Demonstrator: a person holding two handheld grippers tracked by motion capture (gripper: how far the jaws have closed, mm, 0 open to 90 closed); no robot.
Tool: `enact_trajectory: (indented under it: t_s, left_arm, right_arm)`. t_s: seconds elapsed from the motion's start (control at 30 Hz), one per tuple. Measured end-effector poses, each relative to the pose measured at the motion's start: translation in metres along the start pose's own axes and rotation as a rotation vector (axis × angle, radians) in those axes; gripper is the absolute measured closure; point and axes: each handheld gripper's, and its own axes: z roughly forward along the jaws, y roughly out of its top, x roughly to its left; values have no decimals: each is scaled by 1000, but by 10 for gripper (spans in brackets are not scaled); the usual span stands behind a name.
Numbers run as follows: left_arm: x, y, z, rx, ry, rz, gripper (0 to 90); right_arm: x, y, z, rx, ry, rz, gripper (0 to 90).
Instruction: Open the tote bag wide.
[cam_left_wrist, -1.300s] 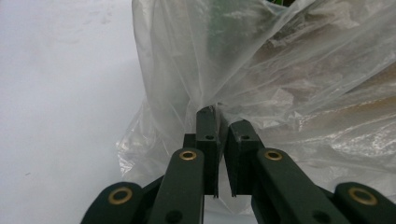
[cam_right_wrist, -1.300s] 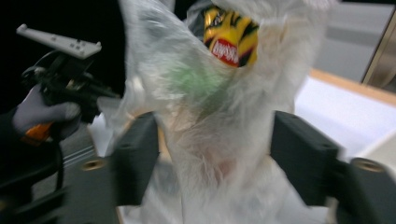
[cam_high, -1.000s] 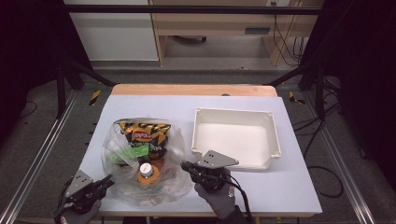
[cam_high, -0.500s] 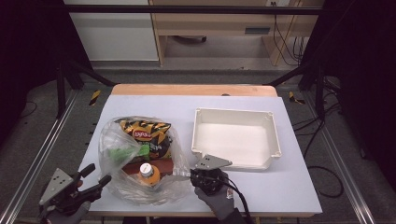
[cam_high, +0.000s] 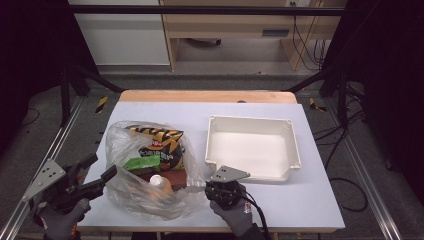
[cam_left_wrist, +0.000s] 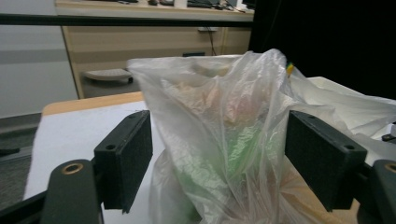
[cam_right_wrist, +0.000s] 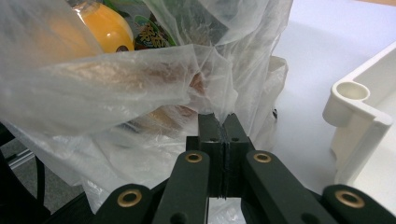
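A clear plastic bag (cam_high: 150, 165) lies on the white table (cam_high: 310, 200), left of centre. It holds a yellow-black snack pack (cam_high: 156, 136), a green packet (cam_high: 142, 163) and an orange bottle (cam_right_wrist: 103, 28) with a white cap (cam_high: 157, 180). My right gripper (cam_high: 199, 189) sits at the bag's near right edge, shut on a fold of its film (cam_right_wrist: 212, 100). My left gripper (cam_high: 100, 169) hovers at the bag's left side. Its jaws have just been opening and stand wide. In the left gripper view, bag film (cam_left_wrist: 219, 140) rises between the pads (cam_left_wrist: 125, 158) without touching them.
A white rectangular tray (cam_high: 252, 125) stands right of the bag, its near left corner (cam_right_wrist: 357, 100) close to my right gripper. Beyond the table's wooden far edge (cam_high: 205, 96) stand cabinets and dark frame legs. Bare table surface lies to the right and front of the tray.
My left gripper has opened, let go of the bag's left edge and risen. The bag has slackened on that side. The right gripper has stayed put, still clamped on the film.
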Motion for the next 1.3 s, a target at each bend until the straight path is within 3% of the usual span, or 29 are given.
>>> enact_trajectory:
  t_s: [0.13, 0.27, 0.37, 0.47, 0.53, 0.6, 0.67, 0.8, 1.0, 1.13, 1.3]
  left_arm:
    - [-13, 7, 4, -17, -30, 21, 215]
    - [-26, 8, 11, 13, -24, 63, 180]
    - [-25, 13, 16, 11, -30, 25, 184]
    - [-26, 18, 21, 29, -21, 13, 239]
    - [-29, 18, 26, 86, -1, 38, 363]
    - [-31, 13, 32, 146, 68, 61, 496]
    - [-28, 6, 34, 179, 98, 47, 654]
    - [-20, -5, 27, 190, 117, 31, 884]
    - [-8, -24, 8, 214, 192, 48, 900]
    - [5, -47, 6, 270, 234, 24, 900]
    - [13, -73, 22, 360, 215, 1, 900]
  right_arm:
    - [0, 0, 0, 6, 4, -1, 900]
    - [2, 0, 0, 5, 12, -4, 900]
    - [3, 0, 1, 12, 15, -7, 900]
    - [3, 0, 1, 16, 19, -10, 900]
    - [4, 0, 1, 15, 22, -10, 900]
    - [4, 0, 1, 12, 24, -11, 900]
    - [4, 0, -1, 10, 25, -13, 900]
    - [2, 0, -6, 2, 24, -11, 900]
    - [-1, -1, -12, -12, 13, -1, 900]
    - [-2, -3, -15, -15, 18, 9, 900]
    - [-1, -5, -12, -10, 33, 16, 896]
